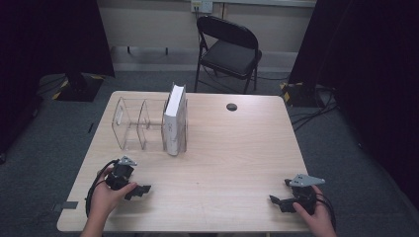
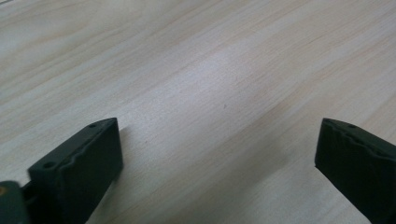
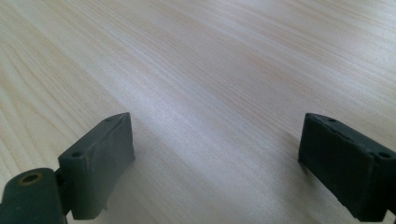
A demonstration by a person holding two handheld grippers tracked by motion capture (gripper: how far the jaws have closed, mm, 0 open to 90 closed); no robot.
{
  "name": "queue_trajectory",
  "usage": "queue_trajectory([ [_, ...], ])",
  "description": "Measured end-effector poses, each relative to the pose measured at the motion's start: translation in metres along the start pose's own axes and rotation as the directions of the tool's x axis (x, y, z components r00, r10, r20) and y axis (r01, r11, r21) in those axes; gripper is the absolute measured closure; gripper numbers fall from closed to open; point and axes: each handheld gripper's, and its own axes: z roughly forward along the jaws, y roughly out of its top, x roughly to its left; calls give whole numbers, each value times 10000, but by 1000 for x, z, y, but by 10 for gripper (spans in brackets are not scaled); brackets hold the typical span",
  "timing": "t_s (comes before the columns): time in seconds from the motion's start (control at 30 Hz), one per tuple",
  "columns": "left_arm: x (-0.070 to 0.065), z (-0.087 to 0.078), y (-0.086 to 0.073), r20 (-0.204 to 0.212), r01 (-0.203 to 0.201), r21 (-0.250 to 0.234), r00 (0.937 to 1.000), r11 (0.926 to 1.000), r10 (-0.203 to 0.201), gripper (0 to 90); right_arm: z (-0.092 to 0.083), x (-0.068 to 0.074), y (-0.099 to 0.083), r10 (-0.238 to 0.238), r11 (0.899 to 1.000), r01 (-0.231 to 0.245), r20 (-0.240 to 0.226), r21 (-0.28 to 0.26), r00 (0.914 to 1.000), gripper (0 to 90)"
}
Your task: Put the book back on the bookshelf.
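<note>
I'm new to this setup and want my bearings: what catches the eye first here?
First, the white book standing upright in the right-hand slot of a clear divided rack at the far left of the wooden table. Next, the left claw and right claw near the table's front corners, each in a hand, jaws wide open with nothing between them. Behind the table stands a black folding chair.

- A recording studio or lab is suggested by black curtains (image 1: 44, 34) hung on both sides.
- Cables (image 1: 311, 111) are laid across grey carpet (image 1: 29, 173).
- A folding chair (image 1: 228, 49) is set behind the desk (image 1: 237, 148).
</note>
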Motion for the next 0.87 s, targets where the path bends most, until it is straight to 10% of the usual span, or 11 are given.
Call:
queue_trajectory([
  [0.33,-7,6,-5,-768,-912,-214,9930,9956,893,0,0,0,0,-6,10000,6,9,3,10000,96],
  [0.87,-6,7,-13,-794,-939,-1015,9931,9904,860,0,0,0,0,-2,10000,2,11,6,10000,97],
])
